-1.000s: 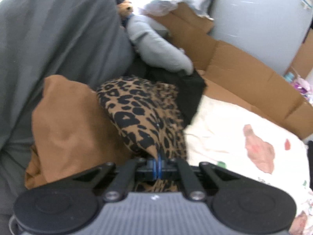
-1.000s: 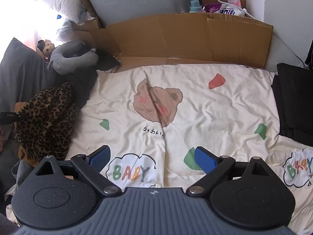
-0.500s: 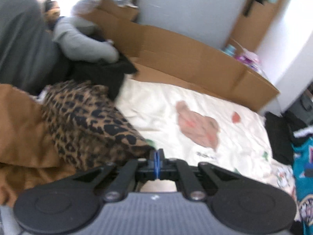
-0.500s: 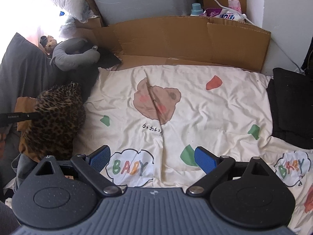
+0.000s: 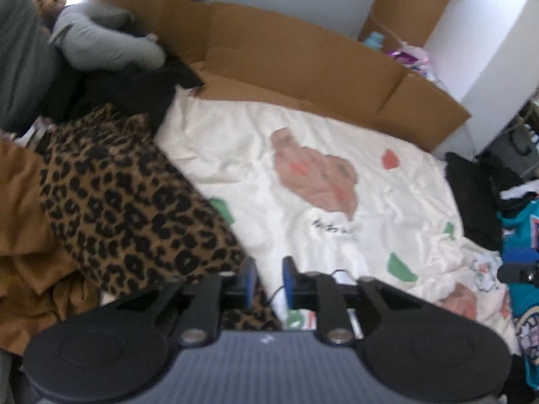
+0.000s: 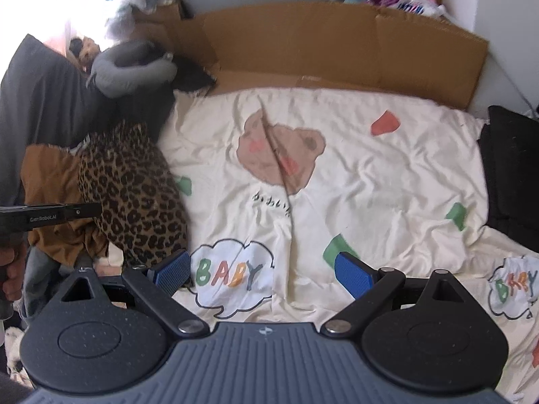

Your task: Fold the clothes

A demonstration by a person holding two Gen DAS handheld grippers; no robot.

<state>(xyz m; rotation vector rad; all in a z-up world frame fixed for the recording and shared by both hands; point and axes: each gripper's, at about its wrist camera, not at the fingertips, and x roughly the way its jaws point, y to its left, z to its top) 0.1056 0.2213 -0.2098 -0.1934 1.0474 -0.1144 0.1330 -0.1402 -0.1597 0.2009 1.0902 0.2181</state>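
Lying bunched at the left edge of the cream bear-print quilt (image 6: 353, 181), the leopard-print garment (image 5: 134, 208) reaches down to the left gripper (image 5: 267, 284), whose jaws are opening to a narrow gap with nothing clamped between them, the cloth's lower edge just beside and under its left finger. The right gripper (image 6: 262, 274) hangs tilted down over the quilt's "BABY" cloud print, jaws wide and empty, the garment just left of its left finger. Farther off, a brown cloth (image 6: 50, 175) lies beneath the garment, and a cardboard sheet (image 6: 337, 43) stands behind the quilt.
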